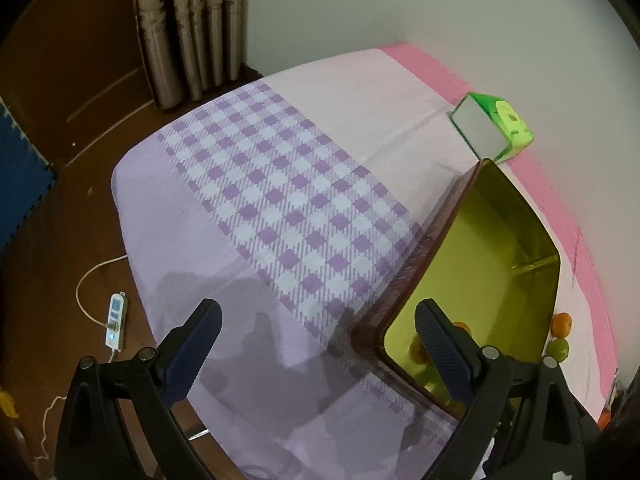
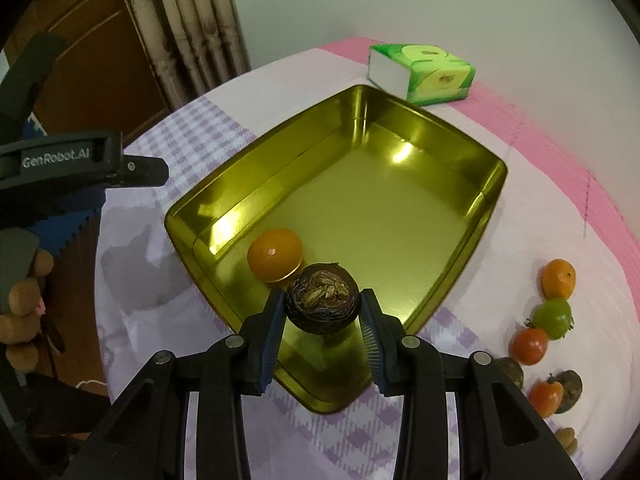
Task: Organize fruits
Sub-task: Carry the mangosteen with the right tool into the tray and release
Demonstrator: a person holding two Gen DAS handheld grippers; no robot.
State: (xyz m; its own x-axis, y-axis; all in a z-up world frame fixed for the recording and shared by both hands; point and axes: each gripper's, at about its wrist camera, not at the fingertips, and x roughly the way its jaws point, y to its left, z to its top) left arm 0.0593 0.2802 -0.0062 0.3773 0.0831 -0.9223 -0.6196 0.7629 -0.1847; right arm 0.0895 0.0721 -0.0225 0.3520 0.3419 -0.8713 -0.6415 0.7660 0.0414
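One dark wrinkled fruit (image 2: 322, 303), likely light with a brittle shell, sits clamped at its widest girth in the right claw (image 2: 322, 312) over the gold tin (image 2: 472, 220); the left claw (image 1: 316, 344) gapes empty.

Right tool (image 2: 322, 312) grips dark fruit (image 2: 322, 304) over gold tray (image 2: 440, 280), beside orange (image 2: 274, 255).

- The left wrist view looks down from above the table's left side, across the purple checked cloth (image 1: 288, 196) toward the wall
- The right wrist view sits close over the gold tin (image 2: 472, 236), facing the same wall
- Both share the tin (image 1: 532, 216) and the green tissue pack (image 1: 508, 120) (image 2: 436, 72)
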